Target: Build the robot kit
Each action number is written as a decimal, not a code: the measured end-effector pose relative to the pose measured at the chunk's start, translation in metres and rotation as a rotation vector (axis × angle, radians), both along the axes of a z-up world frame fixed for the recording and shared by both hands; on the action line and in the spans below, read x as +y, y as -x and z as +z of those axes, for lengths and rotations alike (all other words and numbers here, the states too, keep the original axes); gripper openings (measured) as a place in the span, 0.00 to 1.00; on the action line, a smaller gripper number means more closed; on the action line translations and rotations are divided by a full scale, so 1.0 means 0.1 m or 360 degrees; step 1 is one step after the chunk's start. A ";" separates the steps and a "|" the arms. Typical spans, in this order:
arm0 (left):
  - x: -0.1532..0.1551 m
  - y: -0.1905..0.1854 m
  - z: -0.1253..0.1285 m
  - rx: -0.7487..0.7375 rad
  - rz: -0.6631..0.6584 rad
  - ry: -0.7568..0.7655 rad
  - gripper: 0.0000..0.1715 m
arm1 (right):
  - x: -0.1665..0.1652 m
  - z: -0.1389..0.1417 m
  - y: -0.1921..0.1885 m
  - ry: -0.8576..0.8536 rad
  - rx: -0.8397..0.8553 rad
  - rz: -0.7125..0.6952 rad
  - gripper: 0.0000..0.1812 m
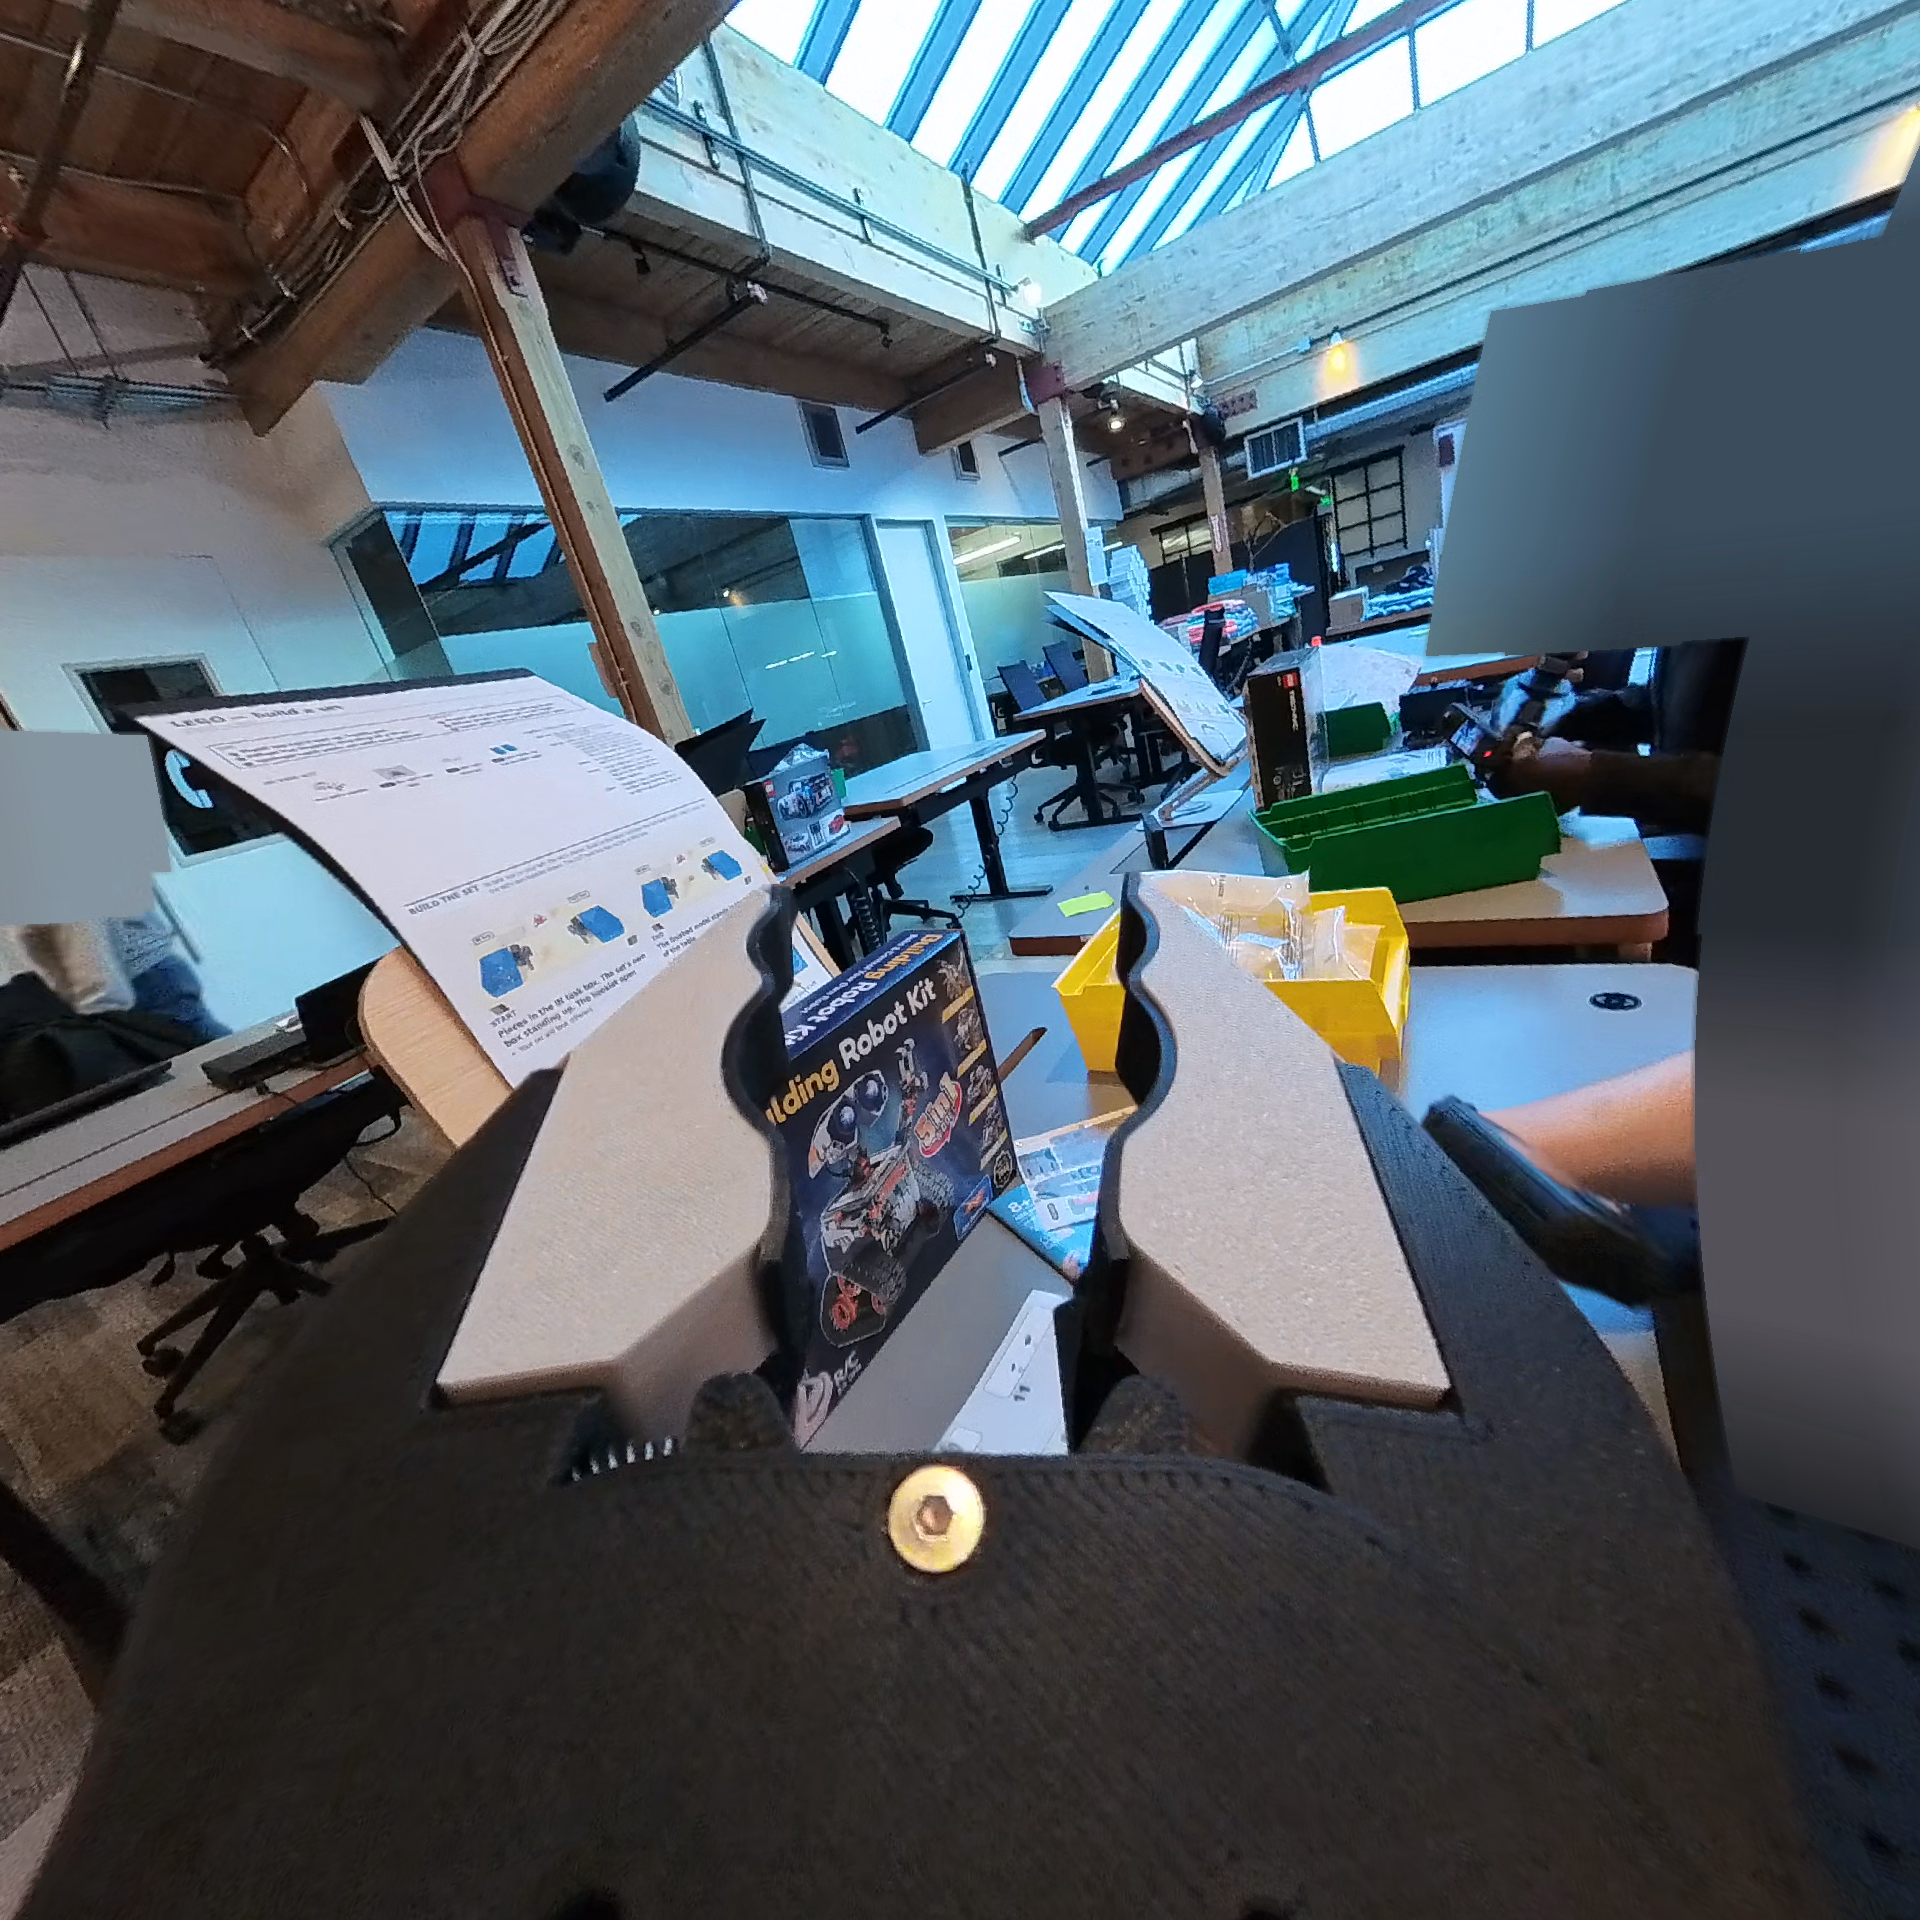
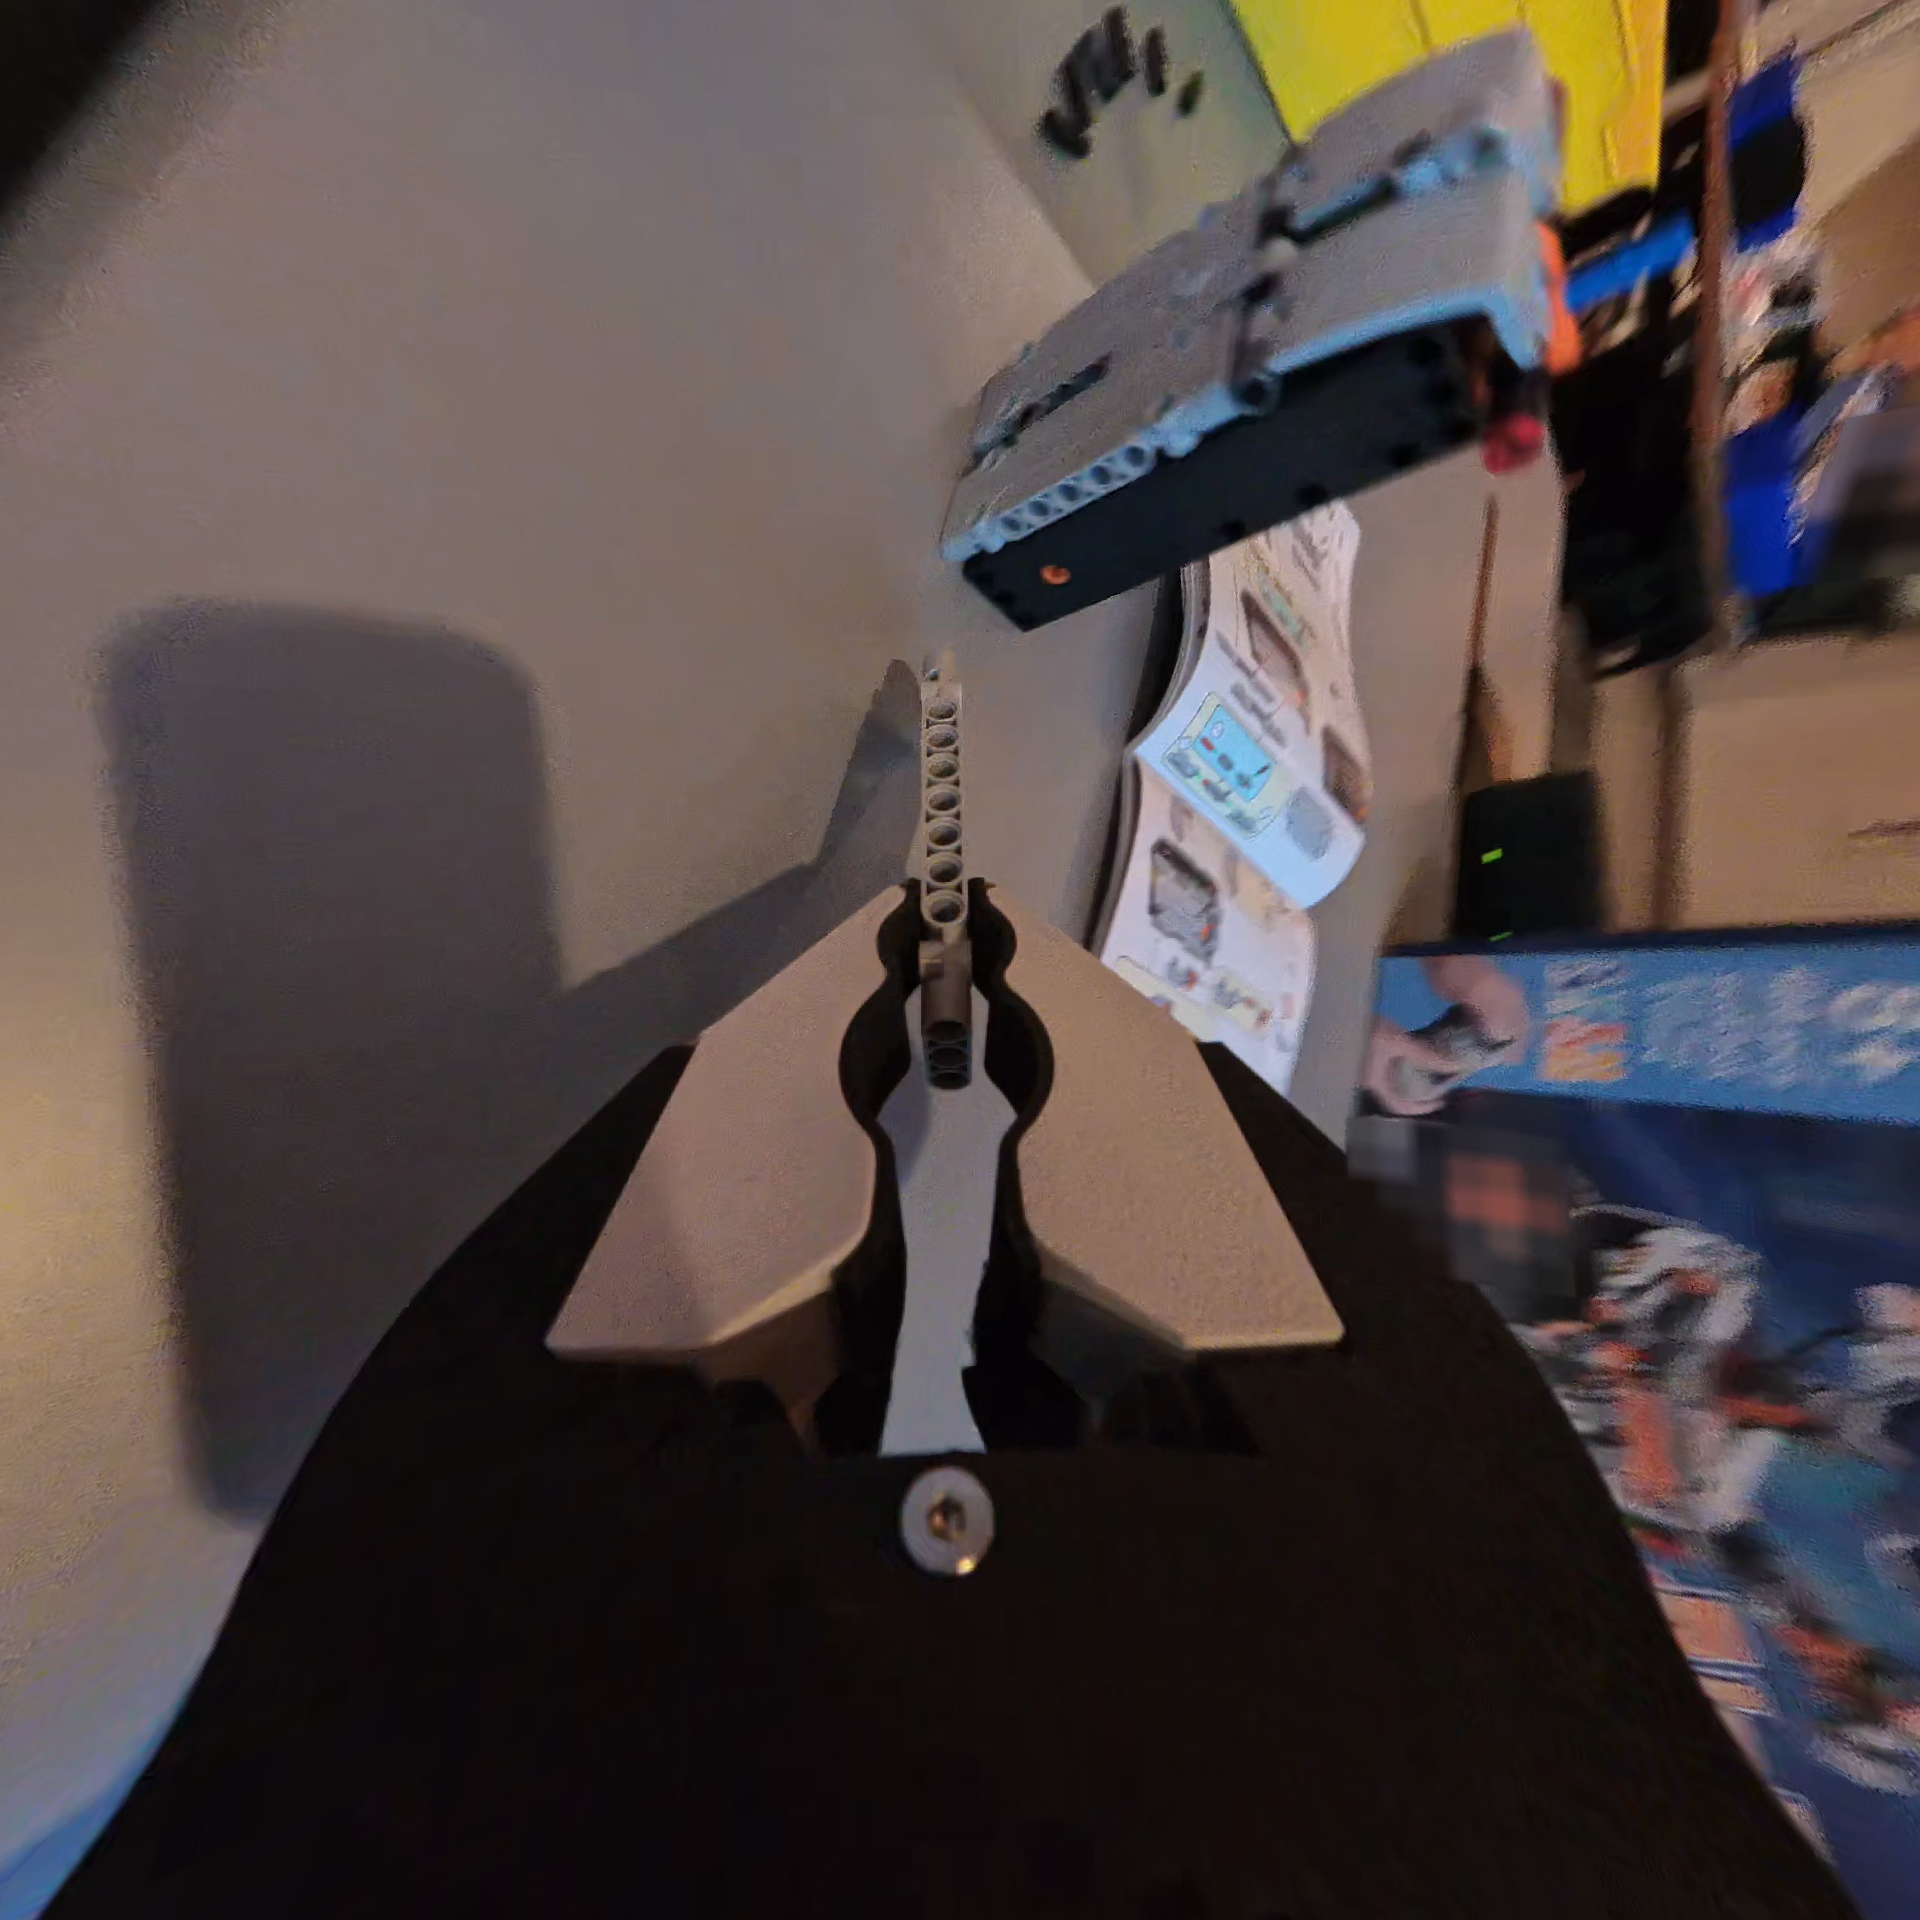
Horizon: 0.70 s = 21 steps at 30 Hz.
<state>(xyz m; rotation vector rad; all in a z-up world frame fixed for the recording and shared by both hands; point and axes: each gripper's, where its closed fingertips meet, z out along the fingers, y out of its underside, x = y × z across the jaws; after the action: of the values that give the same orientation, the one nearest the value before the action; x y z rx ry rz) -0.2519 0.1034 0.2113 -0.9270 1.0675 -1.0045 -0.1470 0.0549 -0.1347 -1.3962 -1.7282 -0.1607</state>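
Observation:
My left gripper (image 1: 956, 906) is open and empty, held above the table. Between its fingers I see a dark blue robot kit box (image 1: 894, 1122) standing upright a short way ahead. My right gripper (image 2: 948, 904) is shut on a light grey beam with a row of holes (image 2: 941, 790), which sticks out forward past the fingertips, with a darker grey connector at its near end. A partly built grey and black block model (image 2: 1247, 364) lies on the table beyond the beam, apart from it.
A yellow bin (image 1: 1340, 997) with clear bags stands behind the box, green bins (image 1: 1423, 831) farther back. An instruction sheet (image 1: 468, 831) leans on a wooden stand at left. An open booklet (image 2: 1236, 831) lies by the model. A person's arm (image 1: 1590, 1122) reaches in at right. One gripper's finger ends stand about 35 cm off the other's.

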 end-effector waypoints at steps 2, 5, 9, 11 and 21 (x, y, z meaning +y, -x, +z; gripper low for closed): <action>-0.01 0.02 0.02 -0.0017 -0.0002 0.0000 0.36 | 0.05 -0.02 -0.01 -0.0228 -0.0158 0.0087 0.04; -0.01 0.07 0.03 -0.0025 0.0008 -0.0011 0.36 | 0.11 -0.05 -0.01 -0.0407 -0.0232 0.0181 0.04; 0.00 0.13 0.06 -0.0052 0.0017 -0.0006 0.36 | 0.15 -0.12 -0.05 -0.0415 -0.0332 0.0248 0.05; 0.00 0.15 0.07 -0.0068 0.0007 0.0003 0.36 | 0.14 -0.18 -0.07 -0.0410 -0.0387 0.0291 0.07; 0.06 0.25 0.09 -0.0098 0.0040 0.0026 0.36 | 0.07 -0.17 -0.32 -0.0282 -0.0559 0.0303 0.12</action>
<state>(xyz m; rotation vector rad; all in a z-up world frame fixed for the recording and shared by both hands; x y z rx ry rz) -0.2767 0.1093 0.2205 -0.9149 0.9953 -1.0163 -0.1151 0.0619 -0.1514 -1.1141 -2.0676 -0.4652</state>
